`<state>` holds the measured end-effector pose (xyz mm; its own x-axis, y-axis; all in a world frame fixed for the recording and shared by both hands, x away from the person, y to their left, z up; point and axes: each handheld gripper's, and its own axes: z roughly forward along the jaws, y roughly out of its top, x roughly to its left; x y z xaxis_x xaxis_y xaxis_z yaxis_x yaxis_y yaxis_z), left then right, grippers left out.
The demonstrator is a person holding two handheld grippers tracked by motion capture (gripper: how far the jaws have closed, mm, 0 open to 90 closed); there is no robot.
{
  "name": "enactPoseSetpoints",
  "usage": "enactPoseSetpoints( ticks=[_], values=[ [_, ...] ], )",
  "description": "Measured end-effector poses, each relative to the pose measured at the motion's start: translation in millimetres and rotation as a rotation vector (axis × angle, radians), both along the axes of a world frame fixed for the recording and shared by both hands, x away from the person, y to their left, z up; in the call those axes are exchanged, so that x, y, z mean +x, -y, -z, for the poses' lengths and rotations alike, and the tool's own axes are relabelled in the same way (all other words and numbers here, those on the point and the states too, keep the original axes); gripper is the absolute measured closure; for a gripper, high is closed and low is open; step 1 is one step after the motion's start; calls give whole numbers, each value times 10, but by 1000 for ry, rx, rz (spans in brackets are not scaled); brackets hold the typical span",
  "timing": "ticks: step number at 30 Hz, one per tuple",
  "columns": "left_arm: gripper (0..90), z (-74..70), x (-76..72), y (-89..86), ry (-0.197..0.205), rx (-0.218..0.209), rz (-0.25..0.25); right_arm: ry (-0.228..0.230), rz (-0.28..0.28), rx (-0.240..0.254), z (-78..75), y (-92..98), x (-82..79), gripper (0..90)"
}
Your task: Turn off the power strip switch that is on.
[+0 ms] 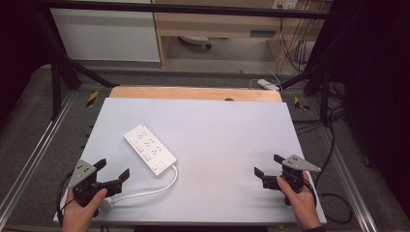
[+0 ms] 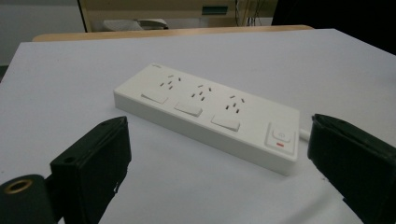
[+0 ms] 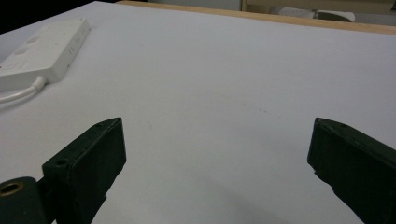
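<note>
While the white power strip [image 1: 150, 150] lies flat on the desk [image 1: 222, 145], nothing is touching it yet. It sits left of the middle, slanted, with its far end pointing toward about 11 o'clock and its switch end toward 5 o'clock. Three sockets face up, and a big switch [image 2: 280, 136] with a small red mark sits at the near end. Its white cord [image 1: 145, 192] comes out of that end and curls back toward 7 o'clock, maybe to a plug by the left hand, but that part is hard to see.

At 7 o'clock from the strip, the left gripper [image 1: 114, 170] waits just beside it, jaws spread wide and aimed at the strip, so it looks ready to reach in. Over at 3 o'clock, well apart, the right gripper [image 1: 269, 165] is also wide open and holds nothing. It points across the bare desk toward the strip.
</note>
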<state>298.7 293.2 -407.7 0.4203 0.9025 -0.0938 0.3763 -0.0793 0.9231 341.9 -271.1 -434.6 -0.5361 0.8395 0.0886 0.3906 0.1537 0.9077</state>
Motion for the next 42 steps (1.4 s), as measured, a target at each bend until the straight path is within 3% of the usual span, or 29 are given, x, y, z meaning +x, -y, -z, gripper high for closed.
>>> enactPoseSetpoints(
  ticks=[18, 28, 42],
  values=[
    [63, -33, -25, -3, 18, -5, 6, 16, -2, -17, -14, -36, -5, 36],
    [60, -69, -43, 18, 62, -17, 12, 22, 4, -13, -23, -35, -6, 32],
    [60, -145, -60, 11, 86, -57, 17, 24, 12, -24, -25, -46, -9, 29]
  ],
)
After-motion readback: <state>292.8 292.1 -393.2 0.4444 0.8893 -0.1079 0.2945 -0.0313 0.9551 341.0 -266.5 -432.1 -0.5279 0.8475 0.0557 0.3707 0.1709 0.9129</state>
